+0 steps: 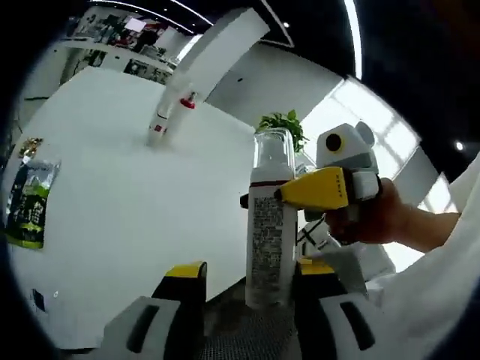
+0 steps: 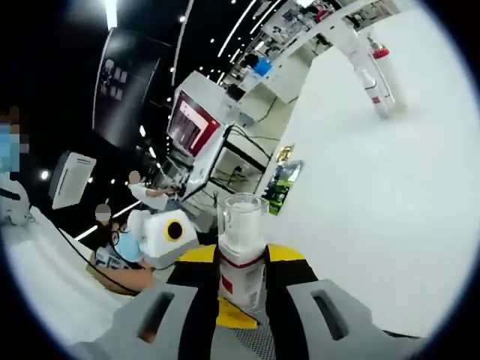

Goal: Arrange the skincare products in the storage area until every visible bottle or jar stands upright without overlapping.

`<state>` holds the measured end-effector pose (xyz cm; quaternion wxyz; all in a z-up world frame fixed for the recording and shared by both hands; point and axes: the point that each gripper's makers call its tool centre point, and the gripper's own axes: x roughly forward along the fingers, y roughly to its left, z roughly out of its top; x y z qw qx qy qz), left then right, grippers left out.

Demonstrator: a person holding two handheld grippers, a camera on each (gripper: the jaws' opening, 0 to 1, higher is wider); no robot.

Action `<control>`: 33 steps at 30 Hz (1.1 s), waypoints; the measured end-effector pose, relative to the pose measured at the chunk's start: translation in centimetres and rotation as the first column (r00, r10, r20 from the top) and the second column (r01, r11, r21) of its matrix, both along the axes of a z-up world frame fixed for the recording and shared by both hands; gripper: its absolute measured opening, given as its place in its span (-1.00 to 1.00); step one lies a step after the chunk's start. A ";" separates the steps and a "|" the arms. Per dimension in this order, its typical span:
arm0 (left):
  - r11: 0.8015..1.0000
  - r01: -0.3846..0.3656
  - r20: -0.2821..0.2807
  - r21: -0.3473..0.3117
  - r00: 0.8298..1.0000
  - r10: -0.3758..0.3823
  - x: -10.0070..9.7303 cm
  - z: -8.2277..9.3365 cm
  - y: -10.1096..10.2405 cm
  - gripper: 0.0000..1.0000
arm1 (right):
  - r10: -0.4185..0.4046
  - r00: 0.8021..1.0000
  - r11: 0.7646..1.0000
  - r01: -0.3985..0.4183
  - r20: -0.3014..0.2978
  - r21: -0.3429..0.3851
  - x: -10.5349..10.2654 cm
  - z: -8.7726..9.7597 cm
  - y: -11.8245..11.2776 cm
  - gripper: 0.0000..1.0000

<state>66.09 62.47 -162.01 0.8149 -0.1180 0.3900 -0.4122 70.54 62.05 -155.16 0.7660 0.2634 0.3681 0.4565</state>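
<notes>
Bottle (image 1: 270, 225), white with a clear cap, stands between the left gripper (image 1: 251, 281) jaws in the left gripper view; the right gripper (image 1: 319, 187) clamps its neck from the right, above the table's (image 1: 112, 225) near edge. A green packet (image 1: 28, 202) lies far left (much bare tabletop between).

Right gripper view: jaws (image 2: 241, 262) closed on the bottle (image 2: 241, 255); a second bottle (image 2: 379, 75) stands well apart. Whether the left jaws touch, I cannot tell.
</notes>
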 end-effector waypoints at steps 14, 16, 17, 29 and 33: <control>0.880 0.050 0.084 0.473 0.991 -0.101 -1.2 -6.1 5.7 -0.32 | -0.116 0.993 0.991 0.113 0.037 0.072 2.9 1.0 -3.4 -0.60; 0.804 0.114 0.096 0.584 0.974 -0.207 -1.6 -7.6 6.3 -0.41 | -0.108 0.991 0.992 0.103 0.075 0.067 2.8 1.5 -3.4 -0.60; 0.748 0.160 0.099 0.645 0.952 -0.288 -1.9 -7.8 6.6 -0.46 | -0.109 0.991 0.992 0.104 0.078 0.068 2.8 1.6 -3.5 -0.60; 0.761 0.024 0.148 0.648 0.977 -0.156 -0.5 -7.8 8.2 -0.54 | -0.088 0.982 0.996 0.085 0.165 0.027 3.8 -0.4 -4.6 -0.59; 0.755 0.015 0.157 0.656 0.975 -0.156 -0.2 -7.7 8.5 -0.56 | -0.084 0.980 0.996 0.080 0.183 0.029 5.1 -1.1 -4.5 -0.59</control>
